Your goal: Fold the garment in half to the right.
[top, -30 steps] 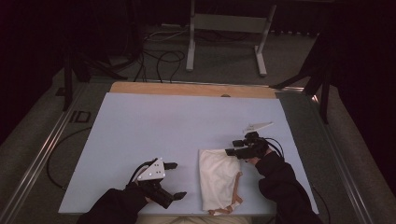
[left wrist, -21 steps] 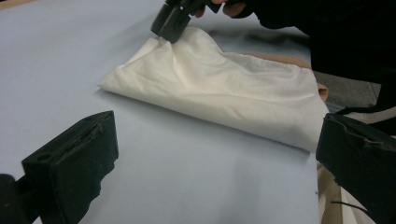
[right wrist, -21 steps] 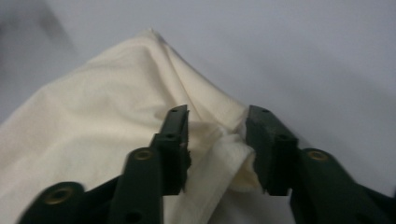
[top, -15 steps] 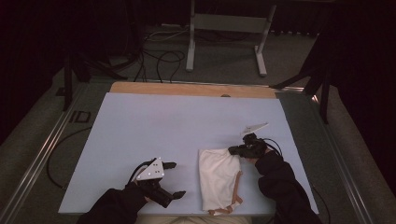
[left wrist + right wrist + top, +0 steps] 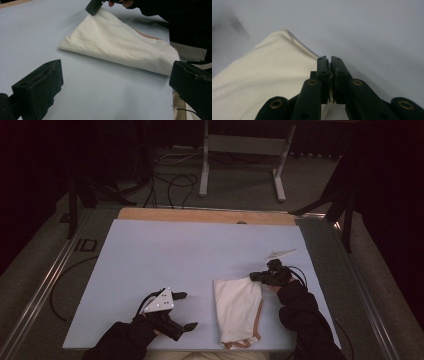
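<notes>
The right gripper (image 5: pixel 256 276) has just snapped closed on the far corner of the folded cream cloth (image 5: pixel 237 307), ready to lift it.

Left hand-held gripper (image 5: pixel 183 311) low, jaws wide apart; right hand-held gripper (image 5: pixel 253 277) jaws just closed together.

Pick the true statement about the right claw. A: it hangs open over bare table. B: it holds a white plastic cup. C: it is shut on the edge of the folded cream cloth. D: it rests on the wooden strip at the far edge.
C: the right claw has its jaws pressed together on the edge of the folded cream cloth.
</notes>
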The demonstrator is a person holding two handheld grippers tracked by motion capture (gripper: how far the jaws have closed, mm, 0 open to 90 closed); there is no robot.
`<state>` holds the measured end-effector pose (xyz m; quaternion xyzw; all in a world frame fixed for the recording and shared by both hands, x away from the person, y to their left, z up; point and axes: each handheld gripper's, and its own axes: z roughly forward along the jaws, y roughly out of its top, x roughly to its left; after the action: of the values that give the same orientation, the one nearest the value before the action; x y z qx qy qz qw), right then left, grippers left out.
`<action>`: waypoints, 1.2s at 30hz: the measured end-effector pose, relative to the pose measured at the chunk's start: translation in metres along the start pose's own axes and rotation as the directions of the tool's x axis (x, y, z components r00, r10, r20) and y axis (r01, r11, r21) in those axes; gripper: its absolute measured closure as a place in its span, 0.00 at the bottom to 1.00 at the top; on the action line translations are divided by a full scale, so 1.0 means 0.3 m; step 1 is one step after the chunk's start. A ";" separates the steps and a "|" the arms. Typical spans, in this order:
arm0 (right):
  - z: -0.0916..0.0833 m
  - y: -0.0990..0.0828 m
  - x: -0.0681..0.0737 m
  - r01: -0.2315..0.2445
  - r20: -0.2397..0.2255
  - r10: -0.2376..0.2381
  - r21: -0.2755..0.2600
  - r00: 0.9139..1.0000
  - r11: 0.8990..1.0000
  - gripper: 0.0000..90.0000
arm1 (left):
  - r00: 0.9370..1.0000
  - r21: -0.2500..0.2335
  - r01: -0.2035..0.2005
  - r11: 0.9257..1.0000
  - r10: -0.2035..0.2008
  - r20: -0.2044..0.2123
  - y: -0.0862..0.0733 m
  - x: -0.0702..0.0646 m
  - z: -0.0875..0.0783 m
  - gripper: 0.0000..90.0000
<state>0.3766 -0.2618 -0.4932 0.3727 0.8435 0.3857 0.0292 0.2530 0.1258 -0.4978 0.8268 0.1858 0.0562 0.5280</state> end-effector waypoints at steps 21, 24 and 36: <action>0.023 -0.033 0.000 0.002 0.026 -0.001 -0.029 1.000 1.000 0.38 | 1.000 -0.017 0.005 1.000 -0.005 -0.017 0.007 0.005 -0.012 0.00; 0.012 -0.024 0.008 -0.002 -0.001 0.002 -0.060 1.000 0.998 0.28 | 1.000 -0.018 0.005 1.000 -0.005 -0.021 0.008 0.006 -0.014 0.00; 0.017 -0.006 0.061 0.058 -0.056 -0.062 -0.073 0.996 0.996 0.14 | 1.000 -0.009 0.000 1.000 0.000 -0.019 0.017 0.009 -0.021 0.00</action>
<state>0.3640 -0.2474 -0.4936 0.3345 0.8405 0.4253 0.0297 0.2549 0.1302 -0.4909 0.8238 0.1906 0.0651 0.5299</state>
